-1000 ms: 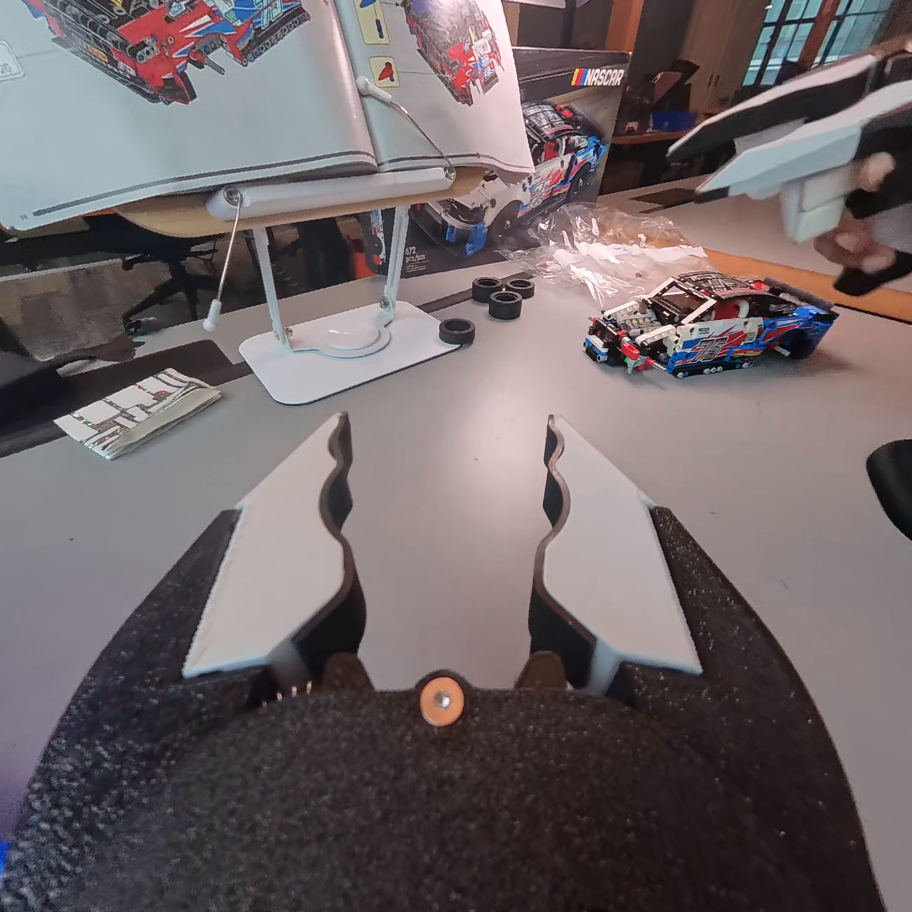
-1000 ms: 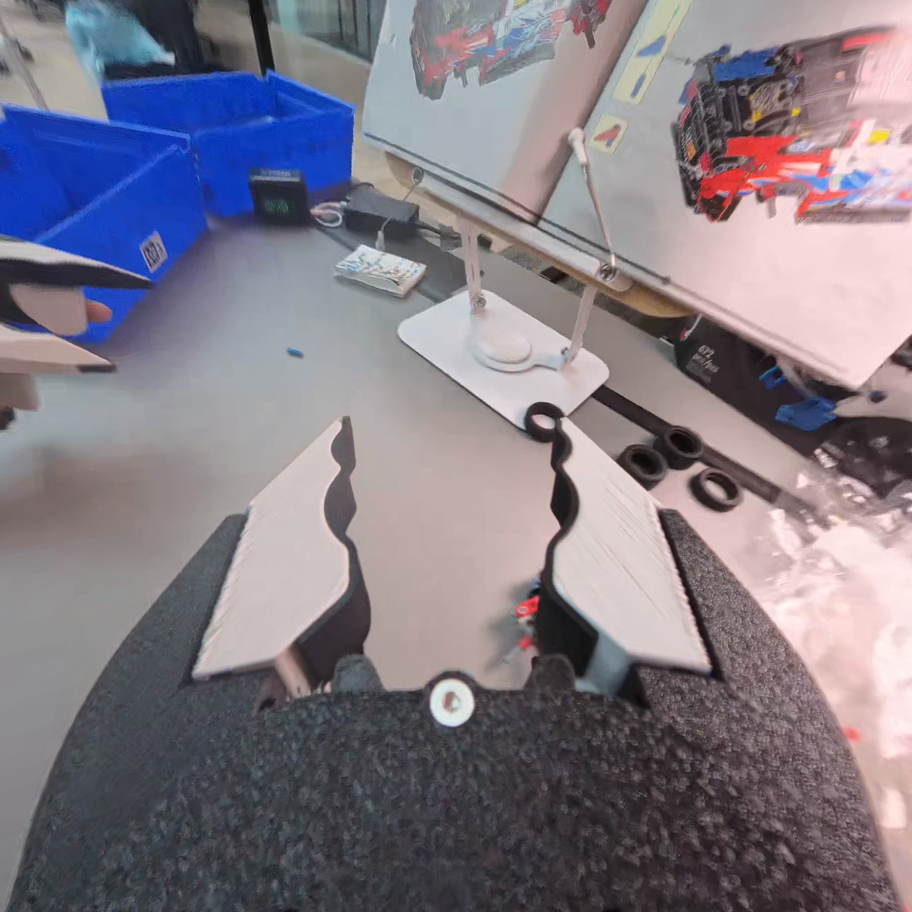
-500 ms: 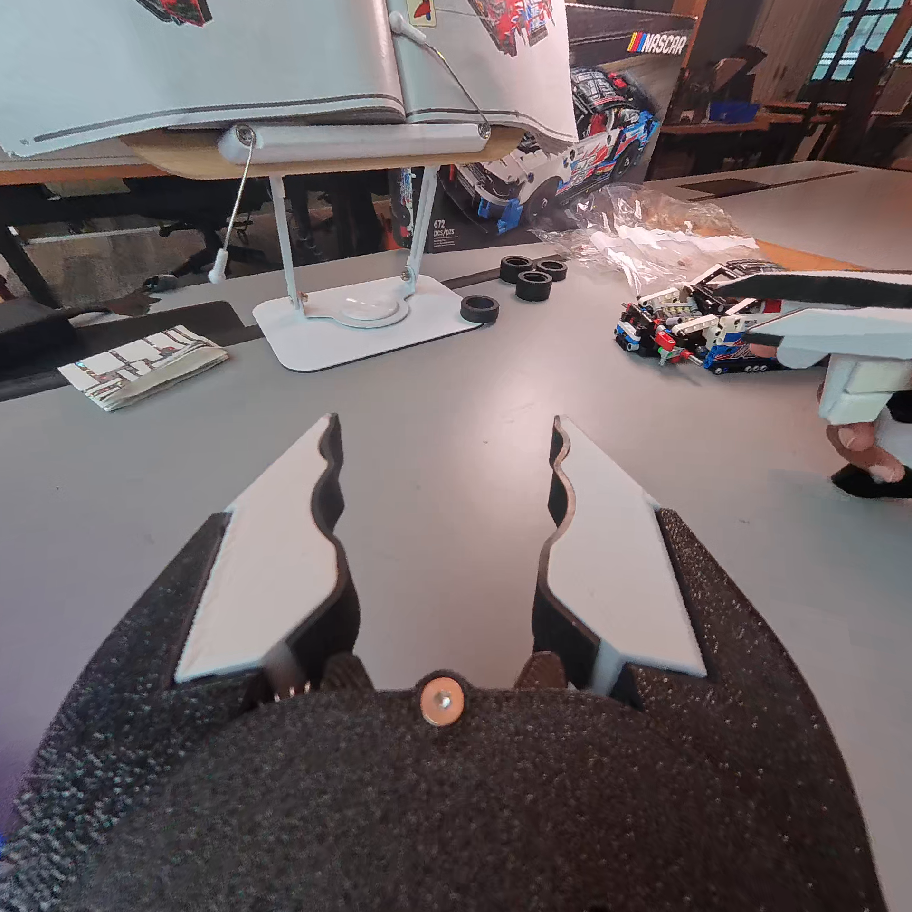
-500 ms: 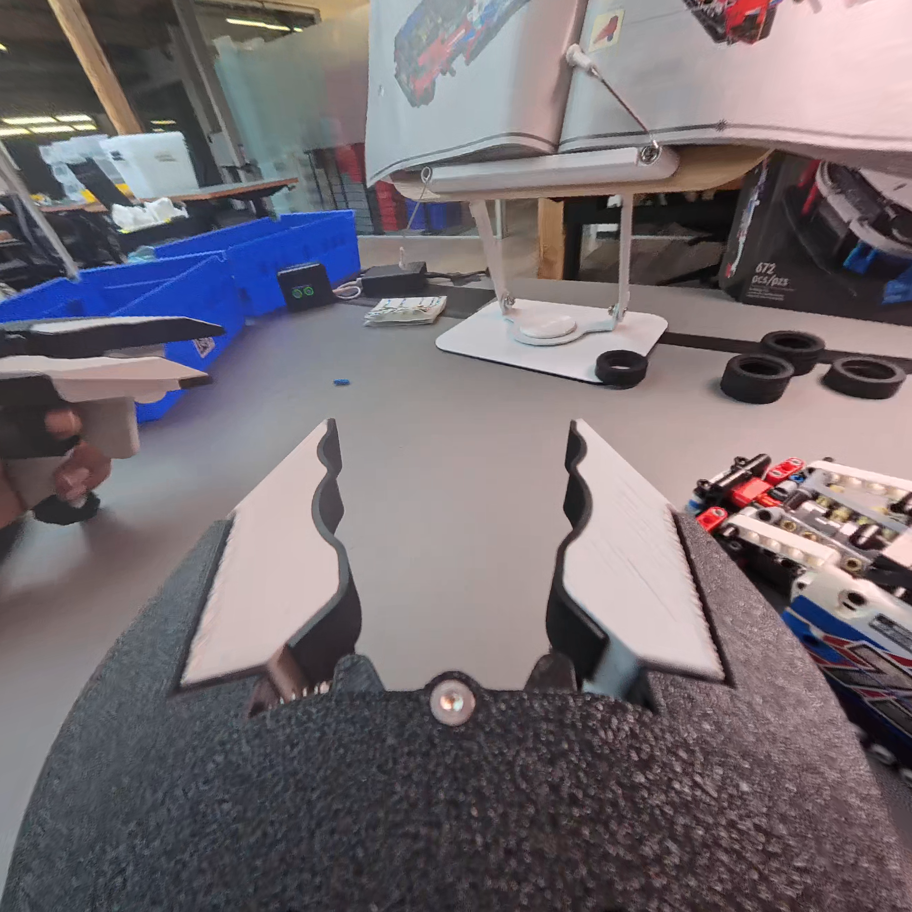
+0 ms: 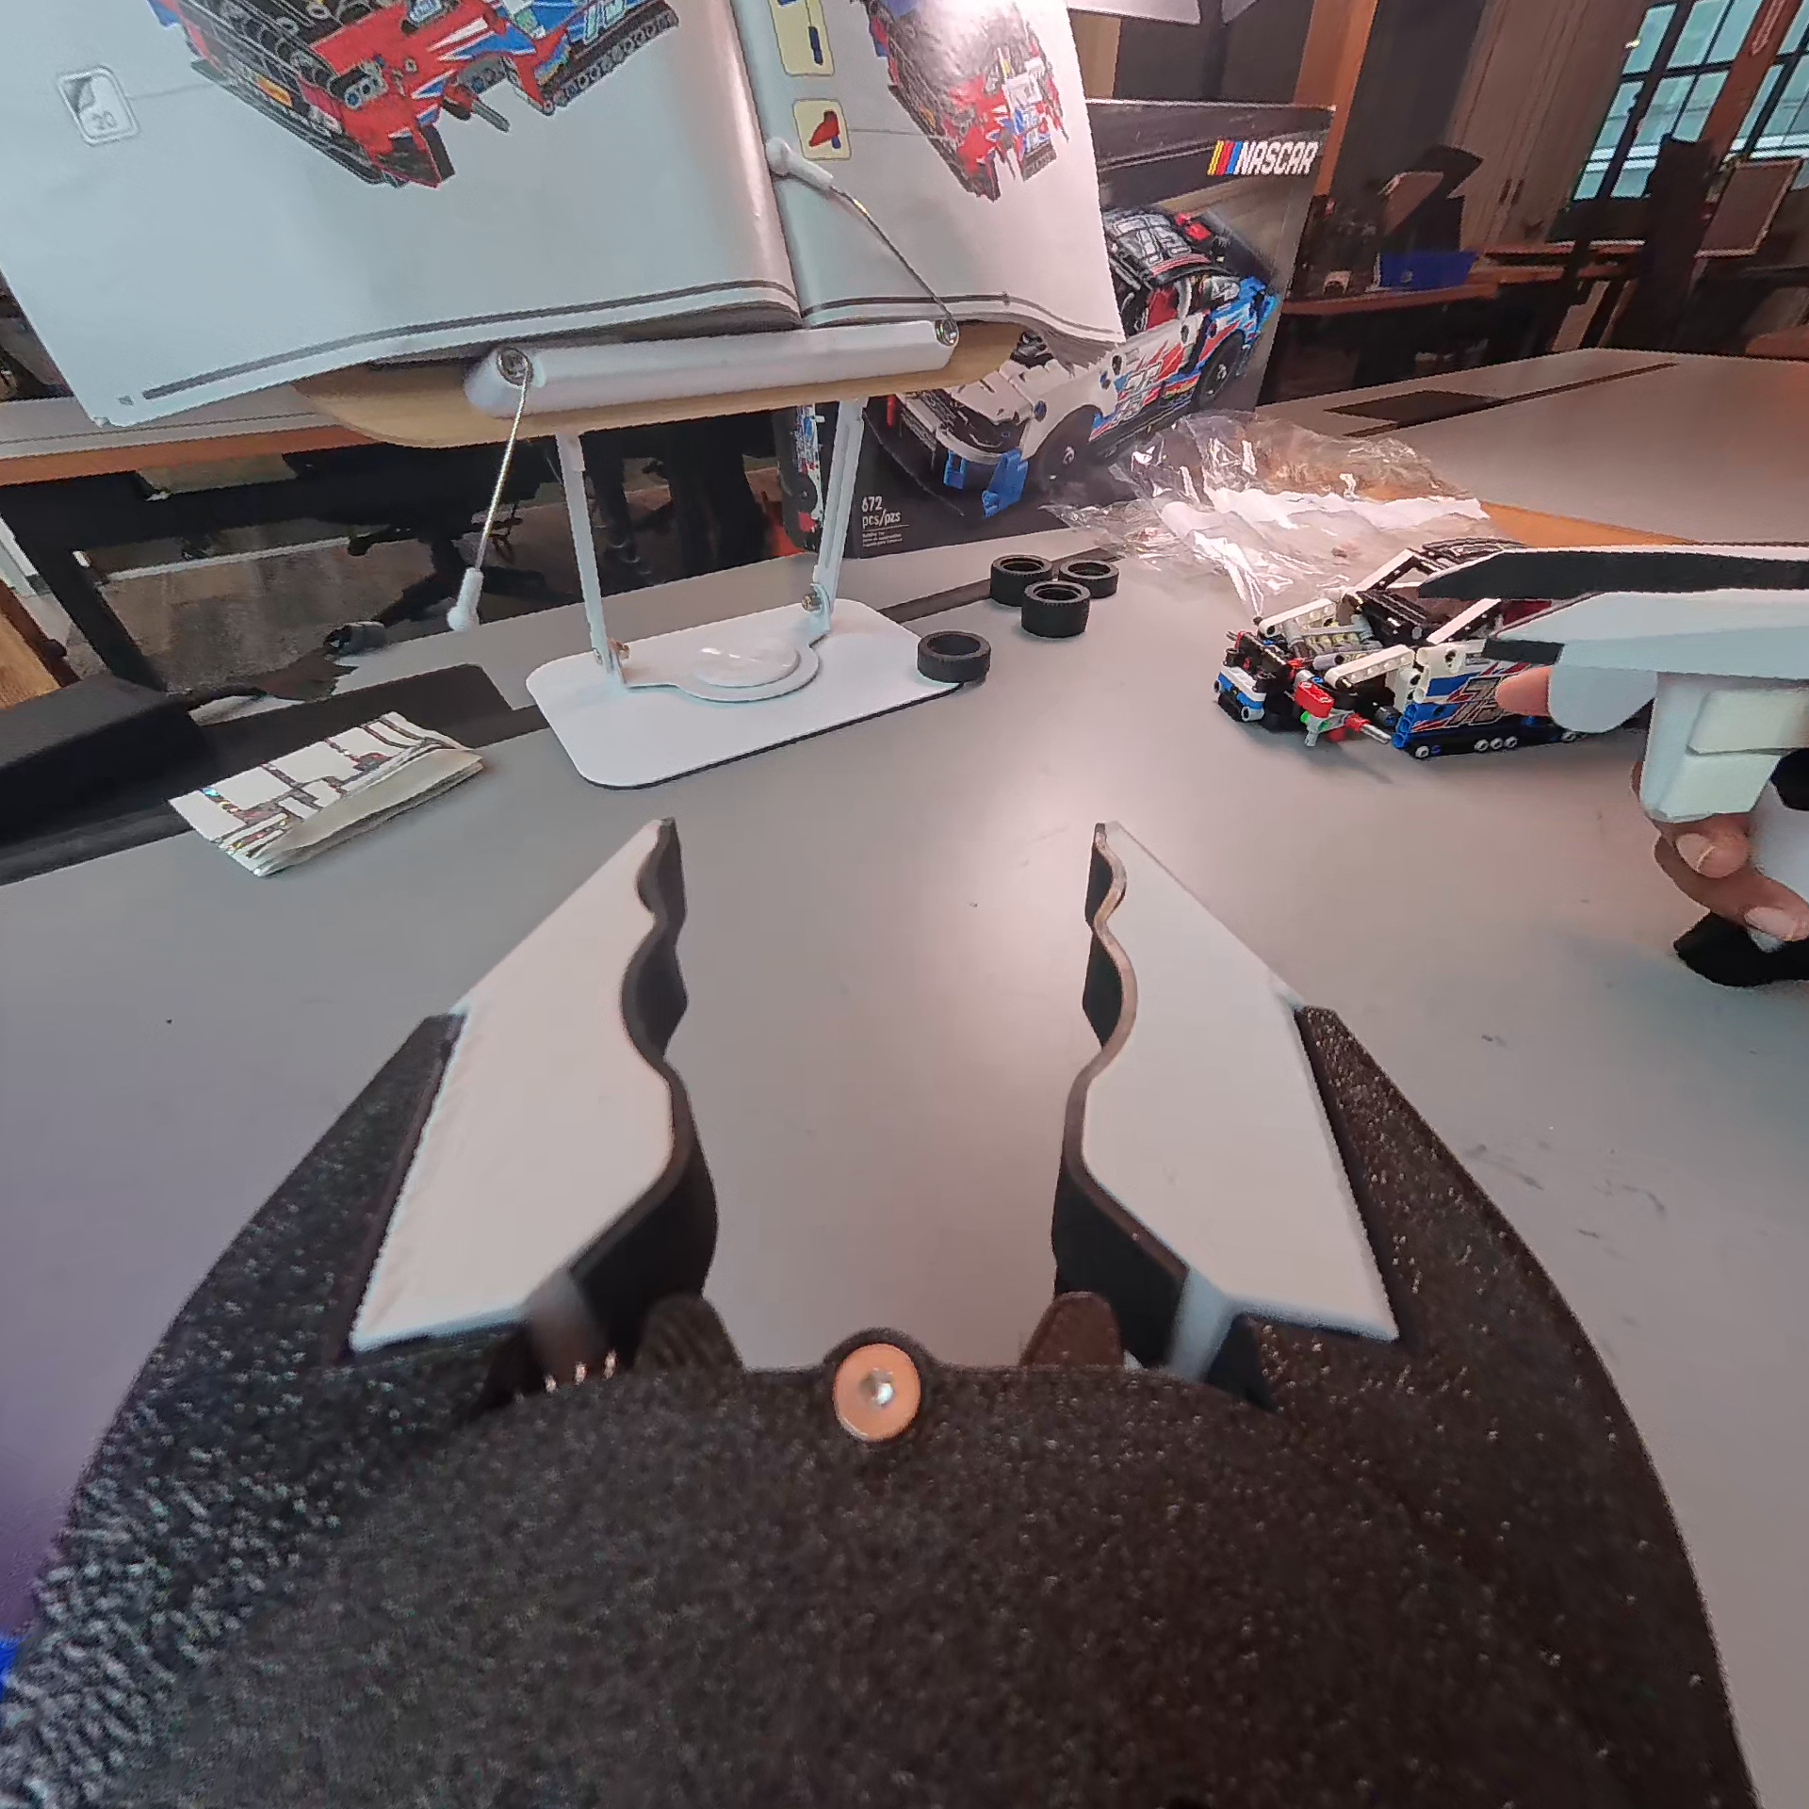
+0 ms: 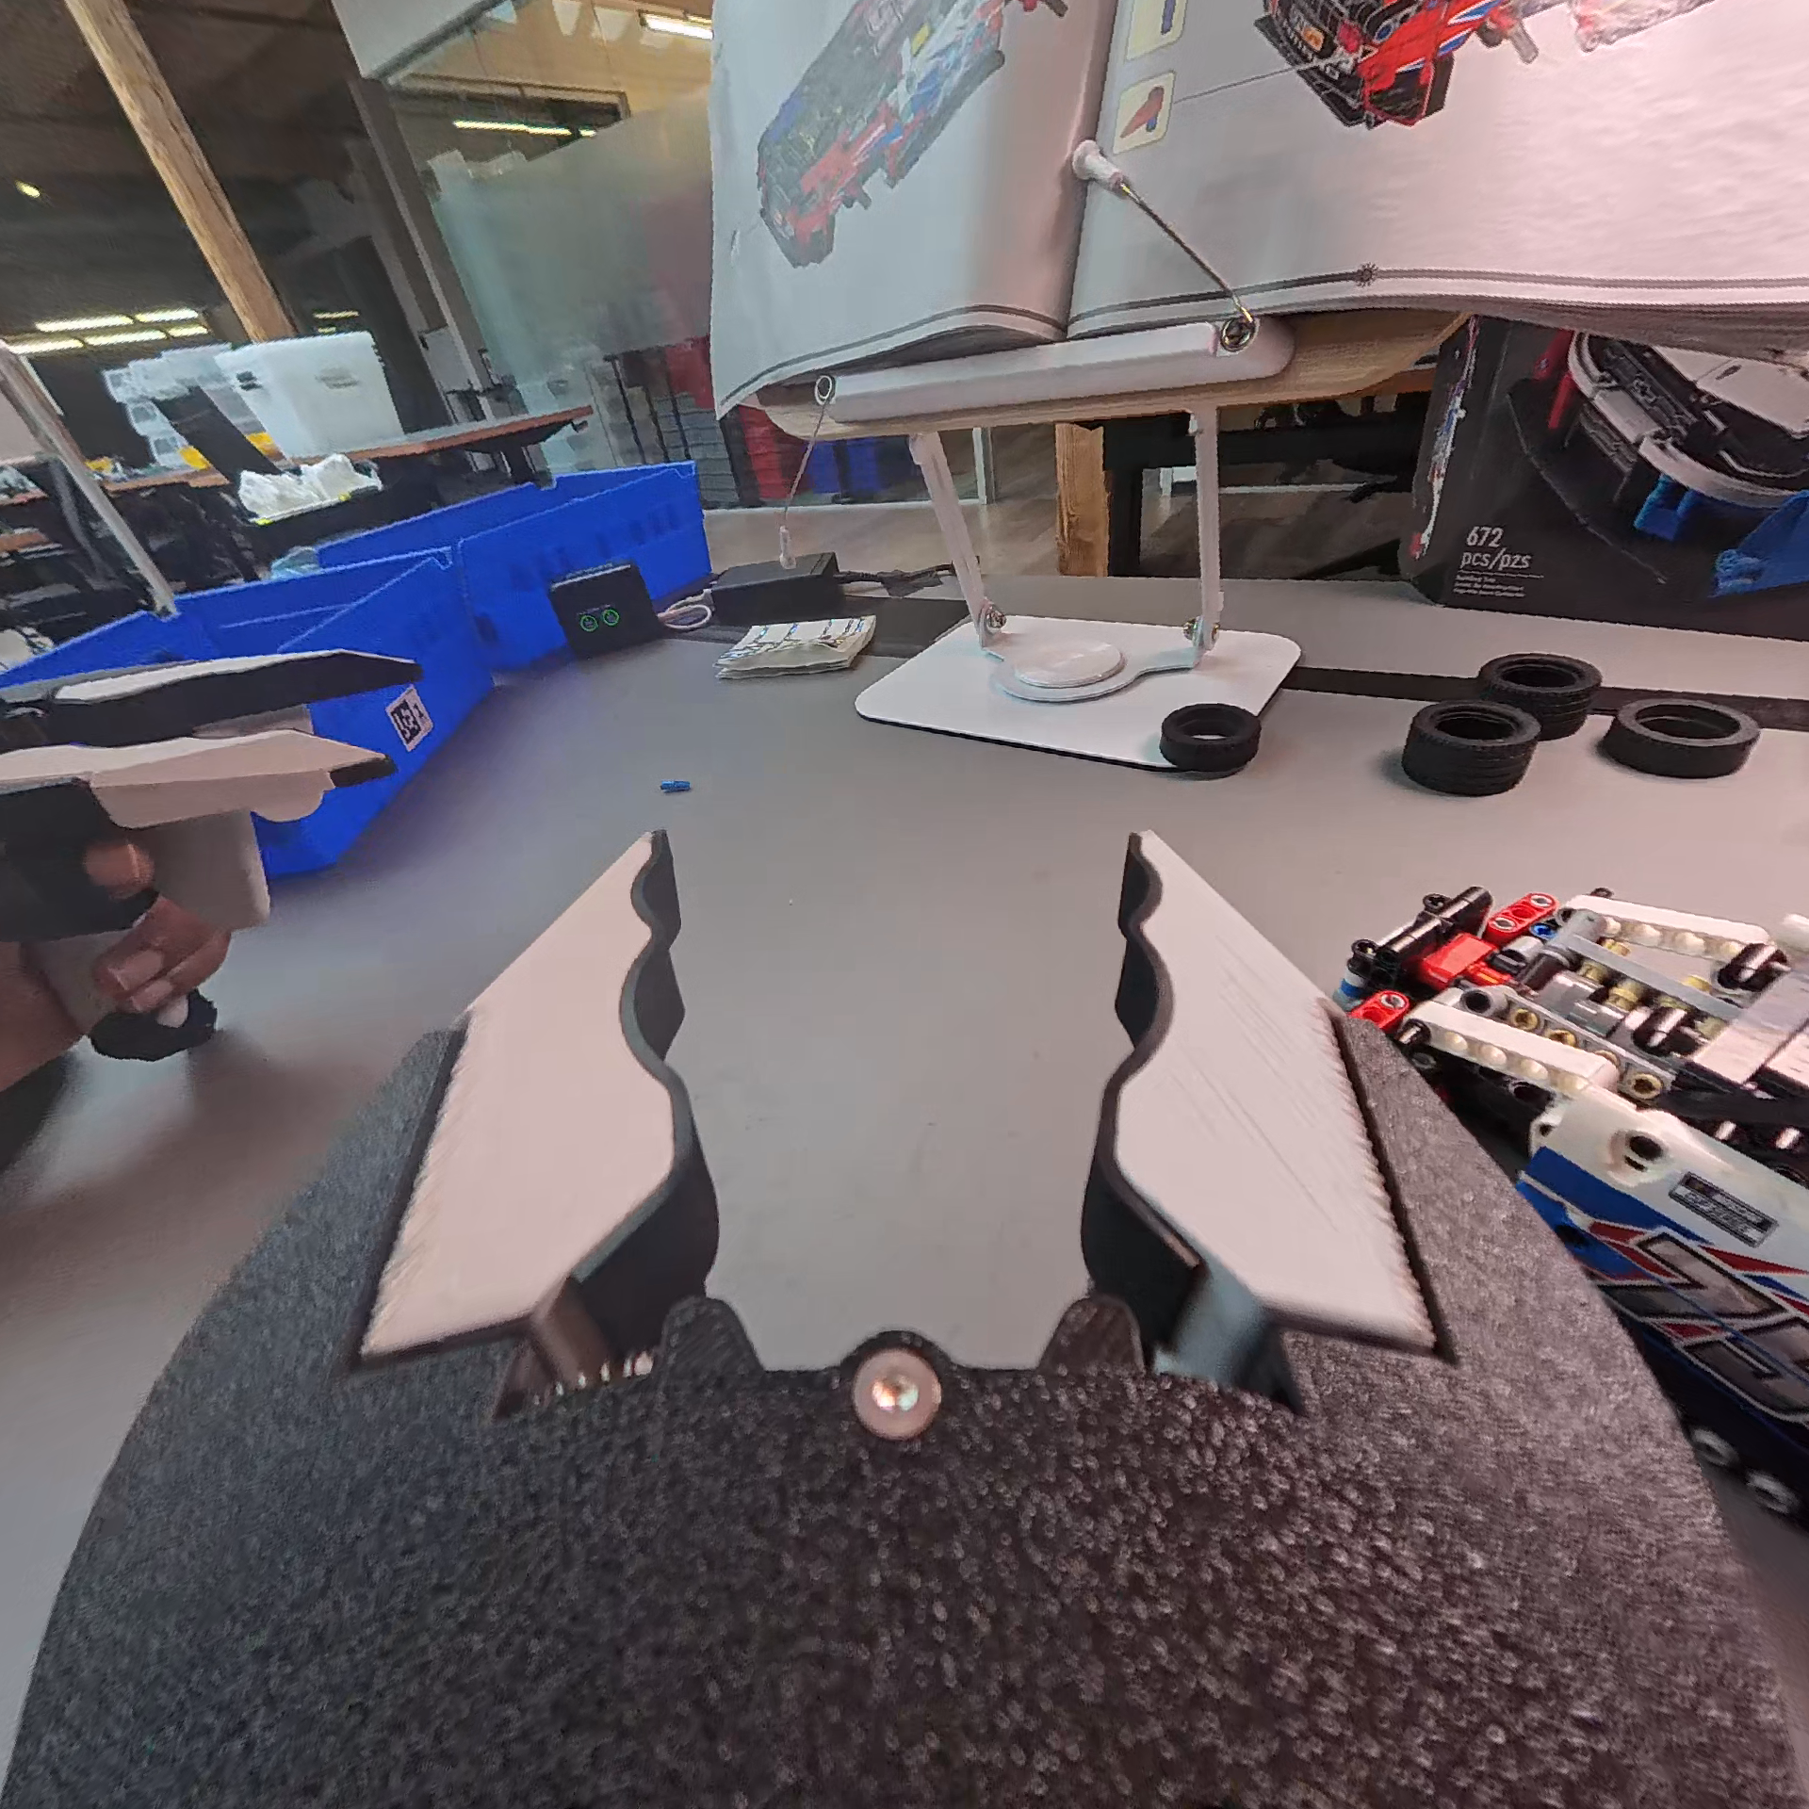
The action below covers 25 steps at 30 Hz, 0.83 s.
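Both claws stayed wide open and empty above the grey table (image 5: 881,979): the left gripper (image 5: 881,842) near the book stand (image 5: 724,685), the right gripper (image 6: 896,852) lowered beside the brick car (image 6: 1615,1057).

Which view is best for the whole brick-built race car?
Left wrist view: the red, white and blue brick-built race car sits there nearly whole, its rear hidden behind the right tongs. The right wrist view shows only its front, cut off at the frame edge.
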### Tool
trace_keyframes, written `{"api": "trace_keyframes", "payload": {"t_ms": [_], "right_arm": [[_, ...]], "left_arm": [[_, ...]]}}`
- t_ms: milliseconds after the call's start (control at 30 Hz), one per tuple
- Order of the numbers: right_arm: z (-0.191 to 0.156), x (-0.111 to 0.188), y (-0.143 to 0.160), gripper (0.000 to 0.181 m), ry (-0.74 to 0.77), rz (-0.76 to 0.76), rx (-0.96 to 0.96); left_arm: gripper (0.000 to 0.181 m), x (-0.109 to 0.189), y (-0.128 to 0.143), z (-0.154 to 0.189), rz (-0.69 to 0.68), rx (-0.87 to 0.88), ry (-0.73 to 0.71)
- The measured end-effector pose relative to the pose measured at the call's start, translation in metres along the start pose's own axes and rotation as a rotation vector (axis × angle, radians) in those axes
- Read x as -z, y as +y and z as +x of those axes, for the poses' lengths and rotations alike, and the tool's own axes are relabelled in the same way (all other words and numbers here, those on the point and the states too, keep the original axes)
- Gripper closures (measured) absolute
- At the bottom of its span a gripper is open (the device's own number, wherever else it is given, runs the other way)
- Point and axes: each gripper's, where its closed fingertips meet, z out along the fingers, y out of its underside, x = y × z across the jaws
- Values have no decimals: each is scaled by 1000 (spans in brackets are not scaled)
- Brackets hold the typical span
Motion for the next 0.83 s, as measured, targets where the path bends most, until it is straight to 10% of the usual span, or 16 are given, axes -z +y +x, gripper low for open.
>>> {"api": "trace_keyframes", "payload": {"t_ms": [33, 500, 633, 833], "right_arm": [[0, 0, 0, 91, 15, -2, 30], [-7, -1, -3, 92, 135, -53, 245], [-63, 0, -29, 102, 29, 8, 299], [-204, 2, -35, 181, -322, -16, 404]], "left_arm": [[100, 1, -1, 0, 5, 2, -1], [111, -5, -1, -5, -9, -20, -56], [121, -31, 7, -11, -94, -47, -103], [176, -80, 12, -7, -194, -213, -201]]}}
